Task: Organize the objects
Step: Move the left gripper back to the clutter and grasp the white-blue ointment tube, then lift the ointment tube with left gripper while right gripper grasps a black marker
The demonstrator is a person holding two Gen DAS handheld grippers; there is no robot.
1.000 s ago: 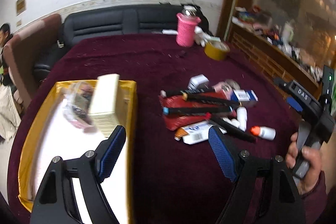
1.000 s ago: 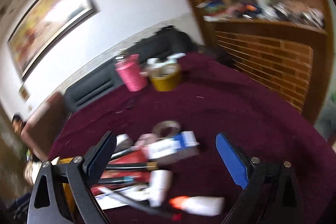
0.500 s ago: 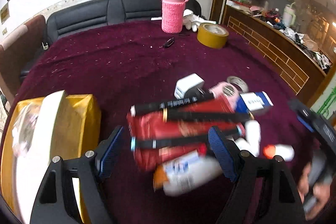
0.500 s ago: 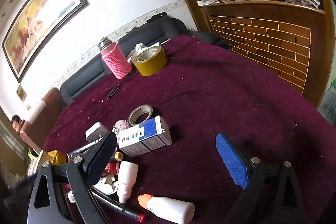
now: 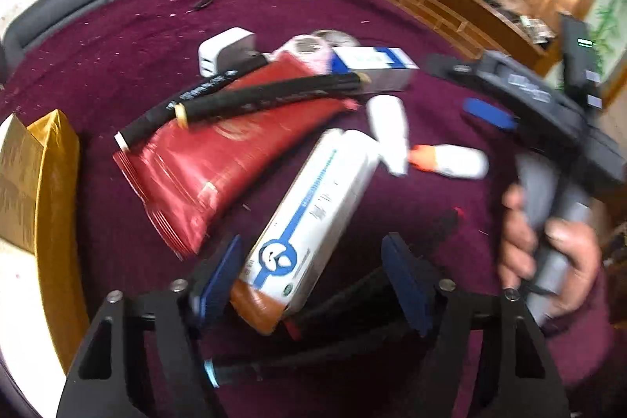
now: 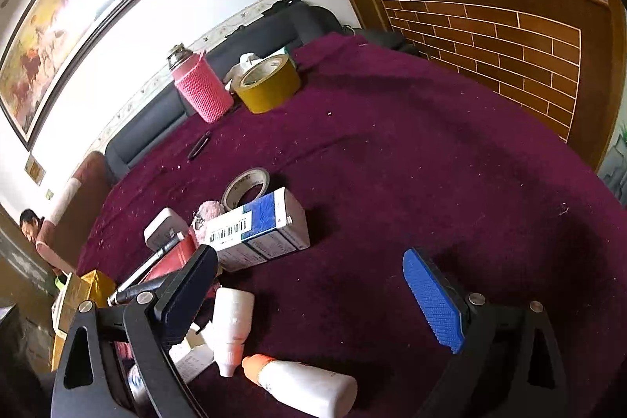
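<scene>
Left tool [image 5: 313, 281] tilts steeply down, jaws apart and just closing in — right tool [image 6: 309, 296] gapes wide, gripped by a hand [image 5: 548, 261].

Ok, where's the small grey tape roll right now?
In the right wrist view, the grey tape roll stands mid-table, just behind the blue-and-white box, beside the pink fluffy thing.

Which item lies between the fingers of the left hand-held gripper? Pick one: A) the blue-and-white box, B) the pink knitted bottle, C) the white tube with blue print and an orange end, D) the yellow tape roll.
C: in the left wrist view the white tube lies with its orange end between the fingers of the left hand-held gripper.
</scene>
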